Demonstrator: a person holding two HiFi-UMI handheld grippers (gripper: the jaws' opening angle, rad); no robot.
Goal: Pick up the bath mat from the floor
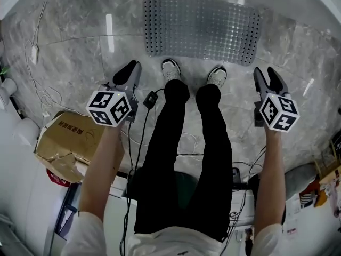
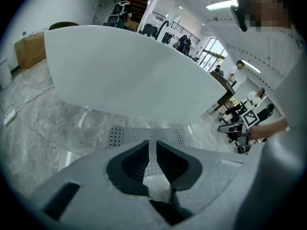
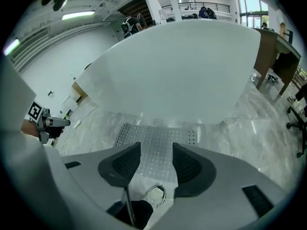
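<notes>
The bath mat [image 1: 202, 28] is a translucent grey rectangle full of small holes, lying flat on the marble floor just ahead of the person's shoes. The mat [image 2: 115, 135] shows low in the left gripper view, and the mat [image 3: 136, 131] spreads beyond the jaws in the right gripper view. My left gripper [image 1: 132, 69] hangs above the floor left of the legs; in its own view my left gripper [image 2: 152, 145] has its jaws parted by only a thin slit, nothing between them. My right gripper [image 1: 268, 74] hovers right of the legs, and my right gripper [image 3: 157, 150] stands open and empty.
A torn cardboard box [image 1: 69, 137] sits at the left, with loose white cables [image 1: 40, 87] on the floor beyond it. The person's shoes [image 1: 170, 68] stand at the mat's near edge. A large white curved body [image 2: 120, 71] rises behind the mat. Black cables hang by the legs.
</notes>
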